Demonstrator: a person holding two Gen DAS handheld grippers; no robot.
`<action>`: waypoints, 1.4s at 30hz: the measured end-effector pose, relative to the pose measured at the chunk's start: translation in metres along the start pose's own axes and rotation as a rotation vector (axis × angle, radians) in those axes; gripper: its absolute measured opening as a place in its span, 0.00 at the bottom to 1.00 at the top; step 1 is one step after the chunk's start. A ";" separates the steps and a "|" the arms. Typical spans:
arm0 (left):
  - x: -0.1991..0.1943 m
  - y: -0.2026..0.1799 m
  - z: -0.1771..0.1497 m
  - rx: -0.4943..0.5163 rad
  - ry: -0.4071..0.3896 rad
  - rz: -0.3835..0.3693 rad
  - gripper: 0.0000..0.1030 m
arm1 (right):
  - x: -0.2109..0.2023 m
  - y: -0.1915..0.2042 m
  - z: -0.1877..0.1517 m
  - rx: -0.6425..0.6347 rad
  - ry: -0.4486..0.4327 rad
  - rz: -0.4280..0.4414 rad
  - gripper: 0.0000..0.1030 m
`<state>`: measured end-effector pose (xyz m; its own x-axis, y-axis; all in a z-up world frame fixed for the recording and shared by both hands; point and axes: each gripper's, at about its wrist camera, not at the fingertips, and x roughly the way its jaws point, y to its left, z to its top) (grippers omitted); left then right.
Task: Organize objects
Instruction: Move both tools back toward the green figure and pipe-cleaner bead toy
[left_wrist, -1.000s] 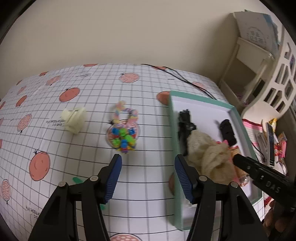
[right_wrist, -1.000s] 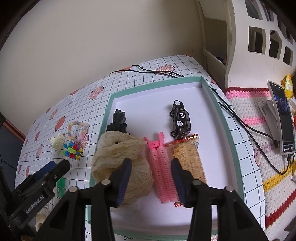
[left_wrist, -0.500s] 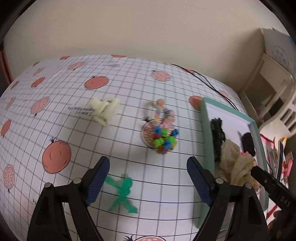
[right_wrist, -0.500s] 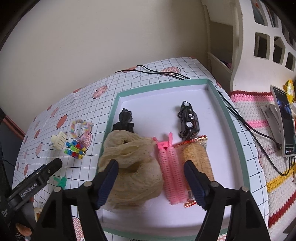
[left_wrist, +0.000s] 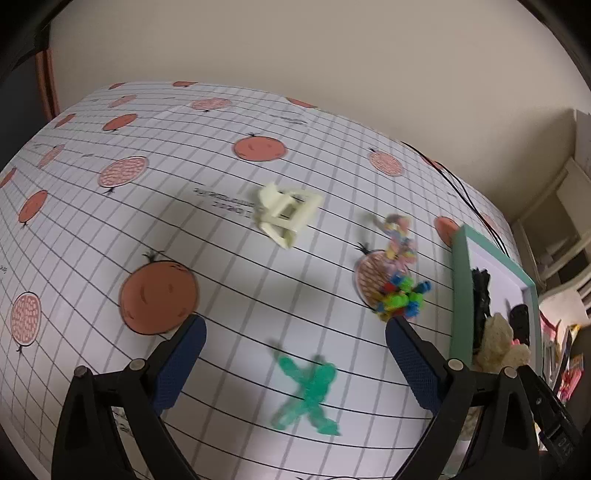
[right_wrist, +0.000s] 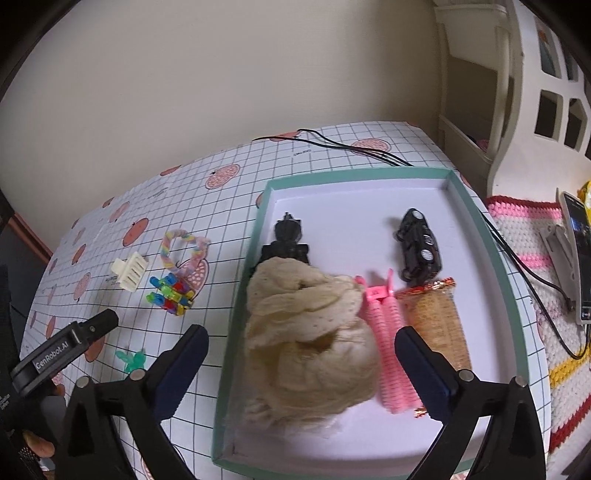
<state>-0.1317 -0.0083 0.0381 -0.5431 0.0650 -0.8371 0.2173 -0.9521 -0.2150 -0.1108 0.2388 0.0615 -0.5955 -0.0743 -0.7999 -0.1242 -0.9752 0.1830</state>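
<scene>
Green clip (left_wrist: 308, 391) lies flat on the gridded tablecloth (left_wrist: 221, 258), between the spread fingers of your left gripper (left_wrist: 293, 345), which grasps nothing. Beyond it lie a cream hair claw (left_wrist: 286, 214) and a multicoloured bead toy (left_wrist: 400, 295). Your right gripper (right_wrist: 301, 350), likewise spread wide and empty, hovers over the teal-rimmed tray (right_wrist: 491, 266), which holds a cream scrunchie (right_wrist: 306, 332), pink rollers (right_wrist: 388, 347), a snack packet (right_wrist: 439, 325) and a black toy car (right_wrist: 419, 247).

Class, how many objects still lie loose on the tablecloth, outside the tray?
4: cream hair claw, pastel braided loop, bright bead cluster, green clip nearest the left hand-held gripper.
</scene>
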 end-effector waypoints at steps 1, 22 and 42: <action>0.000 0.003 0.001 -0.007 -0.001 0.002 0.95 | 0.000 0.003 0.000 -0.003 -0.003 0.000 1.00; 0.004 0.055 0.006 -0.105 0.061 0.066 0.95 | 0.006 0.089 -0.003 -0.135 -0.058 0.106 1.00; 0.014 0.016 -0.030 0.065 0.212 0.077 0.95 | 0.034 0.104 0.007 -0.120 -0.026 0.135 0.97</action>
<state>-0.1115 -0.0133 0.0080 -0.3434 0.0466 -0.9380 0.1952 -0.9734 -0.1198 -0.1495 0.1360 0.0570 -0.6206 -0.2025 -0.7575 0.0530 -0.9747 0.2171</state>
